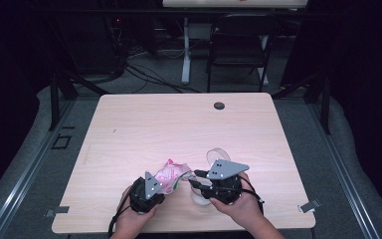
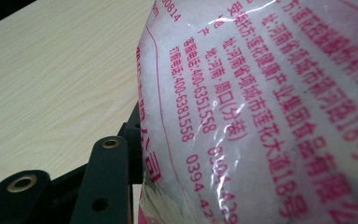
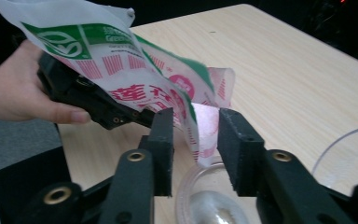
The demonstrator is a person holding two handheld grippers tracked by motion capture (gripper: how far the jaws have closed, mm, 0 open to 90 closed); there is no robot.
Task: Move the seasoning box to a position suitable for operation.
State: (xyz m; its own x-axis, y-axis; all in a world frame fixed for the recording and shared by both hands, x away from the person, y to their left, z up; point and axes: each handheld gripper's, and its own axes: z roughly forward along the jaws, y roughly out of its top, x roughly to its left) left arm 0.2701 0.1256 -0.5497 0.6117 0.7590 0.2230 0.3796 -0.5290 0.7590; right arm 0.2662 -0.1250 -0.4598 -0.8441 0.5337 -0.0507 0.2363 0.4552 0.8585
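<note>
High view: nearest the camera, the person's two hands come up from the bottom edge, the left gripper [image 1: 148, 191] and right gripper [image 1: 218, 185] close together near the front of the table [image 1: 144, 124]. The left one holds a pink-and-white bag [image 1: 169, 175], tilted toward the right one. Under the right gripper stands a clear cup [image 1: 200, 195], and a clear round lid or second cup [image 1: 218, 156] sits just behind it.

Left gripper view: the bag [image 2: 270, 107] is right up against the lens, full of white crystals (sugar or salt, I cannot tell which), its red print running slantwise. One black jaw presses its side; the other is hidden behind the bag, so I judge the jaws clenched on the bag.

Right gripper view: the jaws are released, parted around the bag's torn mouth [image 3: 205, 126] without pressing it. That mouth hangs just above the cup [image 3: 205, 200], which already holds some white grains. The left gripper [image 3: 88, 100] grips the bag higher up.

The step in hand looks like pouring from bag to cup. To do it well, keep the mouth centred over the cup and low, tip the bag slowly with the left hand, and use the right jaws to pinch and steer the loose corner so the grains do not spill onto the table [image 3: 298, 70].
</note>
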